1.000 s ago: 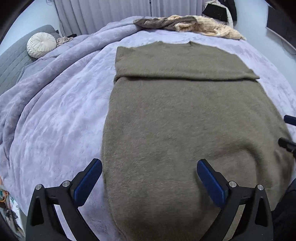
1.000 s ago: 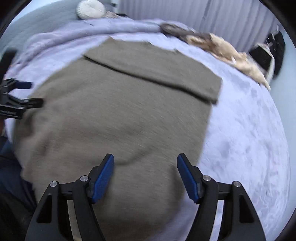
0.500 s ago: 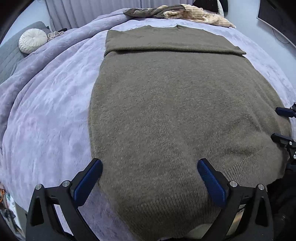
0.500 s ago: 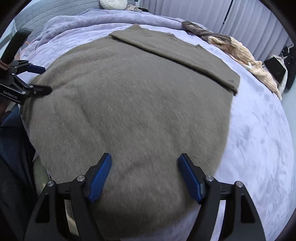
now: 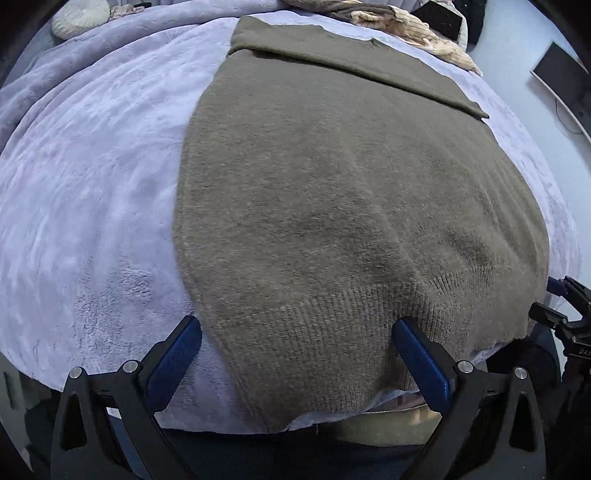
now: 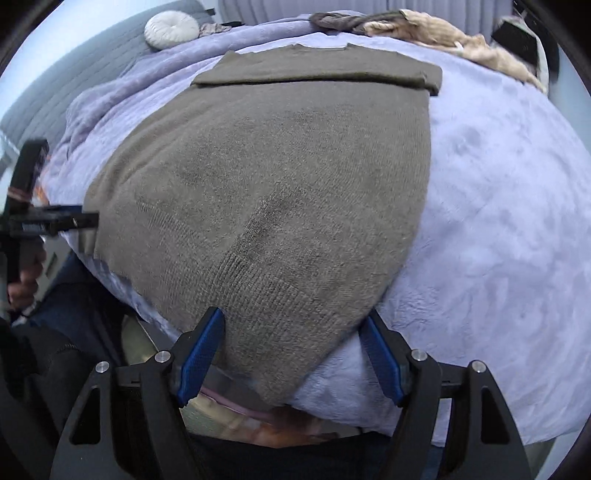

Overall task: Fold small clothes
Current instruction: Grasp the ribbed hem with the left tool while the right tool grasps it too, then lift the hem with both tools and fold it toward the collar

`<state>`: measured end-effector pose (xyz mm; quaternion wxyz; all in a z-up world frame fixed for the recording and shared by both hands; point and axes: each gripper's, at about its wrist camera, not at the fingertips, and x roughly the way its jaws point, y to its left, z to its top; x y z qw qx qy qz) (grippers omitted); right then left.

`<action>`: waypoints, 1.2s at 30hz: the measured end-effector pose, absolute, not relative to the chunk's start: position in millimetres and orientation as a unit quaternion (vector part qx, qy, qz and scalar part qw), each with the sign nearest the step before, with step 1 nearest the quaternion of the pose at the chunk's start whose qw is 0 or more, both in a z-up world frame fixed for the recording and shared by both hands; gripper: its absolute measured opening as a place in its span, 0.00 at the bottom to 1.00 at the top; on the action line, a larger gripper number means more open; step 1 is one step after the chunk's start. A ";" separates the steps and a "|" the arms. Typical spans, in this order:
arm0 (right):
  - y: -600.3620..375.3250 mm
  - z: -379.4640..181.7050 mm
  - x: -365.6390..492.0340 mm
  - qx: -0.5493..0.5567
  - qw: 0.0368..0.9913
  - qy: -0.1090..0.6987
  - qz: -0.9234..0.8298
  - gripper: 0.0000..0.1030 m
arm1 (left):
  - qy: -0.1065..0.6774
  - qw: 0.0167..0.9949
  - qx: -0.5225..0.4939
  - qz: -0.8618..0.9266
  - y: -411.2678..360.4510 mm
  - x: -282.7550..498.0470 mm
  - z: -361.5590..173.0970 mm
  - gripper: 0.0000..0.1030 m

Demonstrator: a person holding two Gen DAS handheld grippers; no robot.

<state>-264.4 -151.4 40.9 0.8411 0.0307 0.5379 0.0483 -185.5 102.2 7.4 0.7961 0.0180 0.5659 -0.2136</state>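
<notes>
Olive knit sweater spans lilac blanket; both grippers gape, straddling its hem

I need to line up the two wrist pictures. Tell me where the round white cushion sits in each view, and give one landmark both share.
Left wrist: round white cushion at the top left edge, partly cut off.
Right wrist: it lies at the upper left, on the grey surface behind the lilac blanket.
Shared landmark: the folded-over far edge of the olive sweater.

Your sweater lies flat on the blanket, near edge at the bed's front, far end folded over itself. Behind it sits a clothes heap; a cushion lies far left.
</notes>
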 end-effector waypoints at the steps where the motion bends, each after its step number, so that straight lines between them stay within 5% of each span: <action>1: -150.5 39.3 -265.7 0.033 0.842 0.537 0.049 0.73 | 0.564 0.797 0.024 -0.215 96.7 -187.4 8.2 0.99; 6: -155.7 45.4 -266.8 0.049 0.841 0.535 0.068 0.17 | 0.547 0.808 0.032 -0.217 88.4 -194.5 22.9 0.61; 8: -159.4 51.0 -265.7 0.068 0.841 0.530 0.083 0.11 | 0.539 0.810 0.036 -0.228 84.7 -196.6 31.0 0.28; 10: -163.7 59.1 -264.8 0.073 0.845 0.521 0.093 0.10 | 0.536 0.809 0.026 -0.240 85.7 -189.2 38.6 0.13; 17: -202.4 101.3 -266.4 0.178 0.879 0.434 0.088 0.10 | 0.493 0.827 -0.072 -0.258 111.2 -162.3 74.4 0.13; 23: -217.9 77.5 -218.6 0.173 0.878 0.446 0.022 0.07 | 0.543 0.801 -0.089 -0.238 91.3 -115.8 34.7 0.14; 26: -216.6 68.3 -209.9 0.171 0.867 0.468 0.018 0.09 | 0.550 0.795 -0.103 -0.233 93.4 -116.0 30.0 0.27; 27: -214.5 70.4 -209.9 0.172 0.868 0.465 0.022 0.11 | 0.549 0.795 -0.108 -0.235 95.7 -117.7 31.4 0.35; 29: -211.0 73.9 -216.1 0.174 0.869 0.462 0.041 0.20 | 0.540 0.797 -0.121 -0.244 102.8 -125.9 36.0 1.00; 31: -207.9 74.2 -225.6 0.171 0.871 0.458 0.053 0.50 | 0.516 0.817 -0.116 -0.230 109.7 -135.8 41.5 1.00; 36: -211.2 73.1 -241.0 0.181 0.866 0.461 0.066 0.53 | 0.528 0.812 -0.088 -0.234 104.8 -144.1 37.9 1.00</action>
